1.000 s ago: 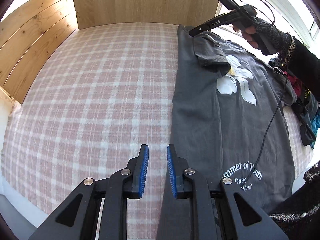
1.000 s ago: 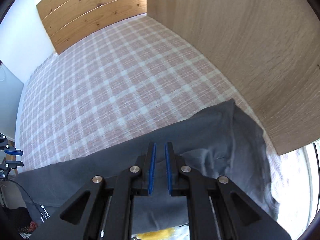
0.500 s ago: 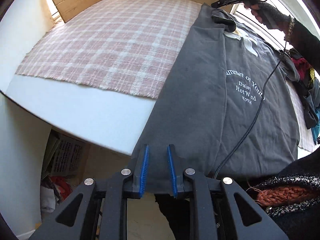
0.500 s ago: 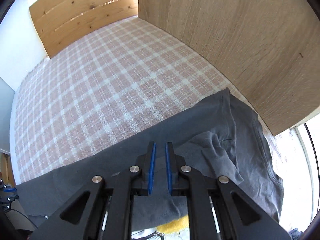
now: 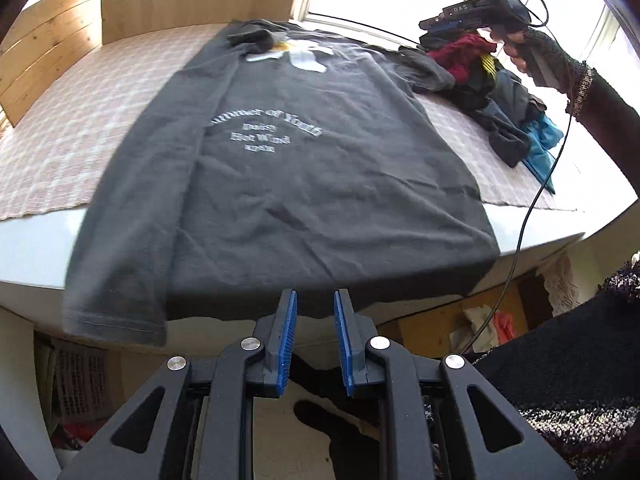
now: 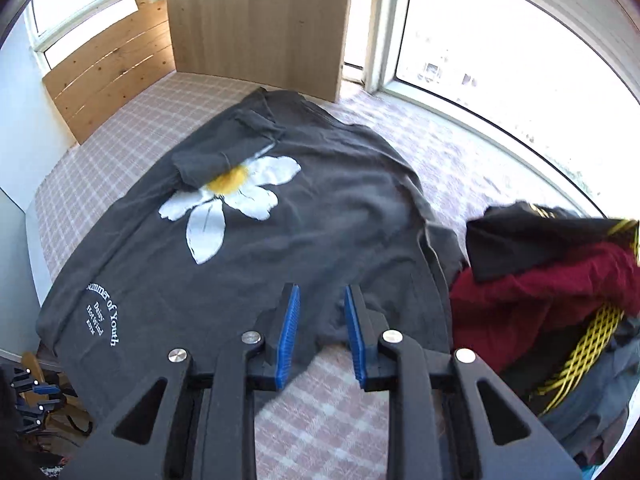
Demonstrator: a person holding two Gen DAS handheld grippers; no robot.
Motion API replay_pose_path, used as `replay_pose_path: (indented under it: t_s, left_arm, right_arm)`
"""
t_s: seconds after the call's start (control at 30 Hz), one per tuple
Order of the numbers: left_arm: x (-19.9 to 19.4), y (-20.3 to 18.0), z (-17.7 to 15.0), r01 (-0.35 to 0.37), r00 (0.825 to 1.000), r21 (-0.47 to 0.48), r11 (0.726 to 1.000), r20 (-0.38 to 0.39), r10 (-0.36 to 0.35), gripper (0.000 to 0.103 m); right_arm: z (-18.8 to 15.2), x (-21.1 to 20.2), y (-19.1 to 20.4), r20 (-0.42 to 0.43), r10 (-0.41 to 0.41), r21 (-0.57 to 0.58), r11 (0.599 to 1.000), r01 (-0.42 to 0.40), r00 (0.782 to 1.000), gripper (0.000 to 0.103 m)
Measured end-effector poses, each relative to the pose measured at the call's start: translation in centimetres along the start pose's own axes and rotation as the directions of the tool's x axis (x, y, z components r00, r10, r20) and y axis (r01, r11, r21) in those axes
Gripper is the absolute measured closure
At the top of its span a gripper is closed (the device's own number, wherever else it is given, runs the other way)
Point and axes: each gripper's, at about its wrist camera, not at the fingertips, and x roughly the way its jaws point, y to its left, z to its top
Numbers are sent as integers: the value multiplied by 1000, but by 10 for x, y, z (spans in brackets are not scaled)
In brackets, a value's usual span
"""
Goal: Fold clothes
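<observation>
t-shirt [image 6: 320, 220] on cloth [image 6: 440, 152], clothes pile [image 6: 552, 292] right

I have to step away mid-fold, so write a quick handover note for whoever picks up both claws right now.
Left claw: open, empty, just off the table edge at the hem of the grey T-shirt.
Right claw: open, empty, above the shirt's right side.
Shirt lies print up on the checked cloth, hem hanging over the table edge. One sleeve is folded in over the daisy print.
Left: the other sleeve, body folds, then the clothes pile.
</observation>
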Motion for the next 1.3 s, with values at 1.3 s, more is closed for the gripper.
replay_pose_path:
  t_s: [1.3]
  left_arm:
    - [84, -178, 41, 30, 999, 206, 978, -31, -24, 101]
  right_arm:
    - [-8, 29, -73, -34, -34, -74, 997, 31, 999, 69]
